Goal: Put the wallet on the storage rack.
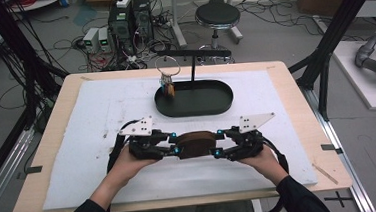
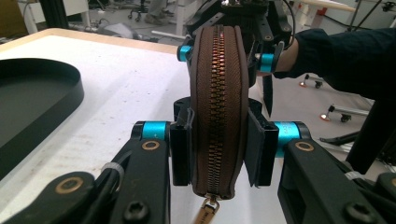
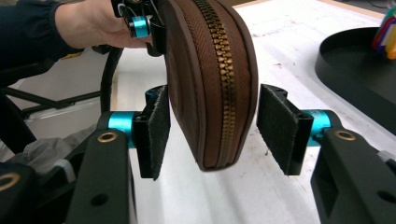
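The brown zipped pouch [image 1: 195,143] is held above the counter [image 1: 53,145] with the left gripper [image 2: 218,149] clamped on one end, while the right gripper [image 3: 212,126] stands open around the other end without pressing, so the next move probably calls for a new, firmer grasp there.

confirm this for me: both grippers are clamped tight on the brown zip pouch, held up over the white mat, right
Not quite. The left gripper is clamped on the brown zip pouch over the white mat, but the right gripper view shows the right gripper with pads standing clear of the pouch on both sides.
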The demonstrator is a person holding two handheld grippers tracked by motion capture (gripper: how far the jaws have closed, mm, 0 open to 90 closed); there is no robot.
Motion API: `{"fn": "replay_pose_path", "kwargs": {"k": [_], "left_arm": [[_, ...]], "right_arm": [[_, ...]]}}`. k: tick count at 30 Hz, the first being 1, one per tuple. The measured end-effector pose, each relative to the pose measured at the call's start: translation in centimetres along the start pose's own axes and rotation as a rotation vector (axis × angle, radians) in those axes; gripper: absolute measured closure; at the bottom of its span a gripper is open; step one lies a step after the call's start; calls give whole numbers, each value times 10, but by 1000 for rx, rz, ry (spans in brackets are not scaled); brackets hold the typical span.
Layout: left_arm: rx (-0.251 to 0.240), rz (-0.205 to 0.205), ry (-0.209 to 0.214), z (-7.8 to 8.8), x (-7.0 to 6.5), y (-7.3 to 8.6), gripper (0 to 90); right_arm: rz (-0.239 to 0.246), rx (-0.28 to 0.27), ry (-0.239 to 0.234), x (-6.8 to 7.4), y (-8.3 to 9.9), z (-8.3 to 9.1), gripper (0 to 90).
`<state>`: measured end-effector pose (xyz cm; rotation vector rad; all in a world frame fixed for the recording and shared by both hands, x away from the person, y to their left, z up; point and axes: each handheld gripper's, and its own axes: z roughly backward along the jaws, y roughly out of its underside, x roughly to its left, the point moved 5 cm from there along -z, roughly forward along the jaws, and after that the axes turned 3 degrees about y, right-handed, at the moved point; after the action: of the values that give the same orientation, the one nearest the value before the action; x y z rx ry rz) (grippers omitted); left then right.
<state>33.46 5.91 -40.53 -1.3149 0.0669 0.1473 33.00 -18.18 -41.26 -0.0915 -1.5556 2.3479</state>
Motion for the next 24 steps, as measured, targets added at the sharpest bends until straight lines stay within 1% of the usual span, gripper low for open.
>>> {"fn": "replay_pose_path", "kwargs": {"k": [2, 4, 5, 7, 10, 12, 15, 16, 18, 20, 24], "left_arm": [[3, -4, 4, -1, -1, 0, 671], [6, -7, 8, -2, -2, 0, 671], [7, -12, 5, -3, -2, 0, 671], [5, -12, 4, -2, -2, 0, 667], [5, -7, -6, -2, -1, 0, 650], [5, 5, -21, -2, 0, 0, 617], [4, 26, -40, -2, 2, 0, 516], [2, 26, -43, -1, 3, 0, 493], [-5, 37, -54, 0, 3, 0, 463], [-5, 42, -67, 3, 5, 1, 425], [-11, 44, -94, 8, 6, 1, 377]], "right_arm": [[9, 3, -4, 2, 0, -2, 505], [20, 8, -8, 2, 0, -3, 566], [26, 8, -5, 2, 0, -3, 580], [20, 9, -17, 3, 0, -2, 617], [27, 7, -20, 3, 0, -1, 649], [33, 11, -22, 4, 0, -2, 667], [47, 14, -13, 5, 0, -3, 678], [47, 19, -12, 5, 0, -2, 679], [45, 18, -6, 4, 0, -2, 680], [45, 5, -1, 3, -1, 0, 680], [44, -2, 25, 1, -3, 2, 680]]}}
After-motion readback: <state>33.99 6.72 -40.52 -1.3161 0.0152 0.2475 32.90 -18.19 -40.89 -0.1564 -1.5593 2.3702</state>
